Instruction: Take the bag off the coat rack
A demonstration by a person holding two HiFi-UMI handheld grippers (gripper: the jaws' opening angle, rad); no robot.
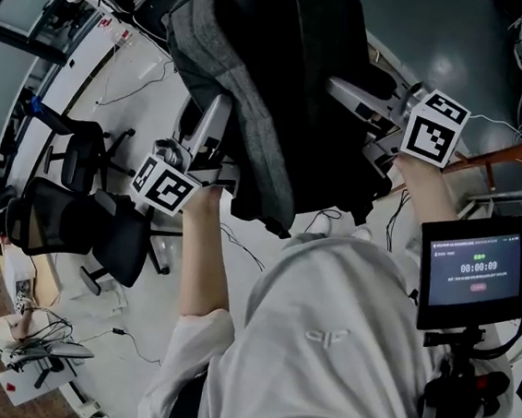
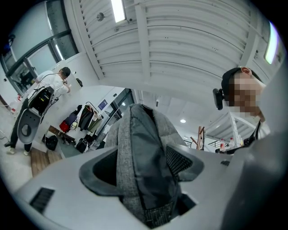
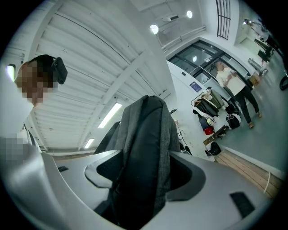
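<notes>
Lift-off step, I judge: left hand-held gripper and right hand-held gripper clench the grey-and-black fabric bag; next, carry it clear.

The head view looked steeply down onto the bag and floor; both gripper views sat close under that bag, facing up along their jaws toward the ceiling; all three shared the bag.

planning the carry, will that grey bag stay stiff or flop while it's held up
Probably floppy: the bag folds and drapes between the left tongs and right tongs. Its woven grey fabric likely resists slipping. Two pinches hold it up, so perhaps fairly light.
</notes>
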